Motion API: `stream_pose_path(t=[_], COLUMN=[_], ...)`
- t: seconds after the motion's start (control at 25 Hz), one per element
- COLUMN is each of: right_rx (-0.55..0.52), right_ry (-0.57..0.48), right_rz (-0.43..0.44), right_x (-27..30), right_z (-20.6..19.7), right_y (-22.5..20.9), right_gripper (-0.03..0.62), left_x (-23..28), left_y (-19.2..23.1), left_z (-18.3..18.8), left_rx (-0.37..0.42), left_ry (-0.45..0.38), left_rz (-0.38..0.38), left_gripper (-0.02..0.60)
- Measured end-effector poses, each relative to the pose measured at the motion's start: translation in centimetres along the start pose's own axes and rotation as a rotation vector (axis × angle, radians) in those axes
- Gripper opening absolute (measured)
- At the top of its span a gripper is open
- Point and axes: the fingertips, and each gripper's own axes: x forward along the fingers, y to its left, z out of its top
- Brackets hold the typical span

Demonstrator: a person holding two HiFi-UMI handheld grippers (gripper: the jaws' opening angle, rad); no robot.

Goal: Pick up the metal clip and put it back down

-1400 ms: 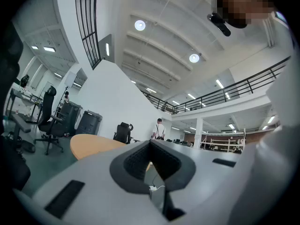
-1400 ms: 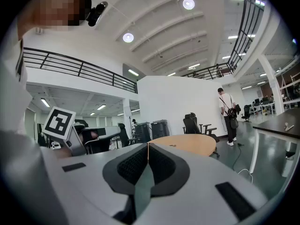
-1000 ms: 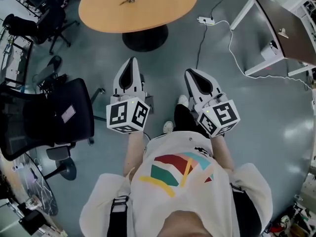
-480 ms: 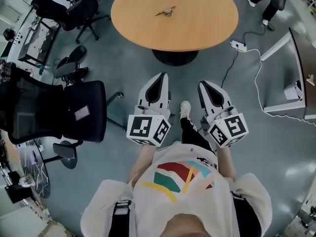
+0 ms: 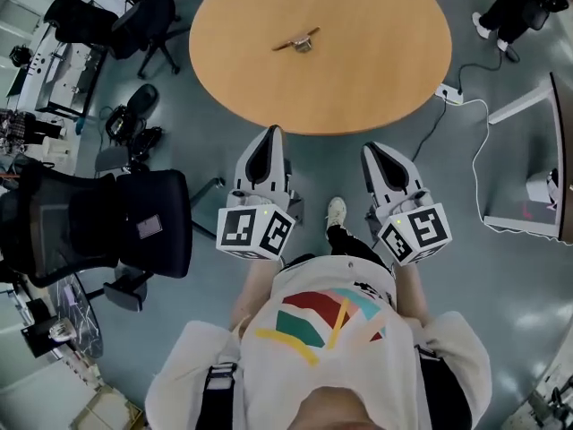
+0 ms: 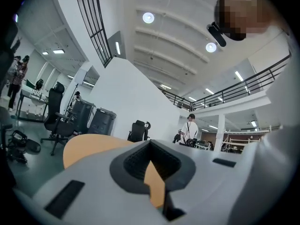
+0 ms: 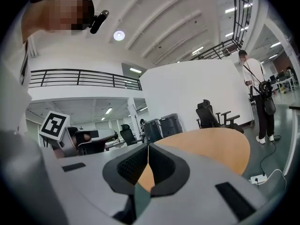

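Note:
The metal clip [image 5: 297, 40] lies on the round wooden table [image 5: 376, 70], toward its far side. Both grippers are held over the floor in front of the table's near edge, well short of the clip. My left gripper [image 5: 271, 133] points at the table edge with its jaws shut and nothing between them; its own view shows the pads meeting [image 6: 150, 143] over the tabletop [image 6: 89, 146]. My right gripper [image 5: 371, 149] sits beside it, also shut and empty, its tips [image 7: 148, 147] closed in front of the table [image 7: 211, 146].
A black office chair [image 5: 134, 222] stands close on the left, another chair [image 5: 143, 16] farther back. A power strip [image 5: 449, 94] with a white cable lies on the floor right of the table, beside a white desk frame [image 5: 524, 106]. People stand in the background [image 6: 191, 129] [image 7: 258, 93].
The person has stepped toward the table: it has come nearer and now fills the upper part of the head view, with both grippers near its edge. Both jaws stay shut.

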Motion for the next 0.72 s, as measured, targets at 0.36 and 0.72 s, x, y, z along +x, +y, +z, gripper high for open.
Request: stream_pose_path(t=[0.36,0.72], right_rx=[-0.008,0.011], right_ry=[-0.011,-0.024], right_rz=[0.024,0.008], right_x=[6.1,12.6], right_z=[1.2,1.5], right_y=[-5.6,-9.8], right_gripper=[0.014,0.072], left_x=[7.3,14.6], left_y=[2.1,5.1], left_z=[1.0,-0.1], left_rx=[0.032,0.016], left_ry=[0.006,0.022], left_rz=[0.028,0.015], left_gripper=[0.043,0.043])
